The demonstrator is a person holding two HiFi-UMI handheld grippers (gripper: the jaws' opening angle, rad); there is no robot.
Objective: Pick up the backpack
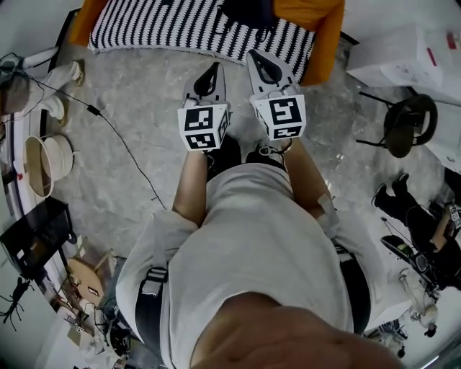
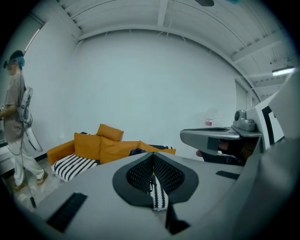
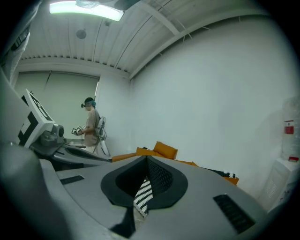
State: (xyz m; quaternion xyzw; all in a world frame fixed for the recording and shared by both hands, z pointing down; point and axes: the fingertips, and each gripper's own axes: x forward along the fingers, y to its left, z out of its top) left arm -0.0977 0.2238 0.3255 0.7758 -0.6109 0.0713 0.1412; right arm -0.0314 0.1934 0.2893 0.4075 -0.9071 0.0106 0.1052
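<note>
A dark bag-like thing (image 1: 248,9), probably the backpack, lies on the orange sofa (image 1: 328,36), partly on a black-and-white striped blanket (image 1: 180,29). In the left gripper view it shows as a small dark shape (image 2: 138,151) on the sofa cushions. My left gripper (image 1: 209,72) and right gripper (image 1: 263,61) are held side by side over the marble floor. Both point at the sofa and stop short of it. Both are shut with nothing between the jaws, as seen along the left gripper (image 2: 153,155) and the right gripper (image 3: 146,160).
A black cable (image 1: 122,140) runs across the floor at left, near a white basket (image 1: 47,162). A black stool (image 1: 409,122) and a white box (image 1: 403,50) stand at right. Another person (image 2: 16,122) stands beyond the sofa's left end.
</note>
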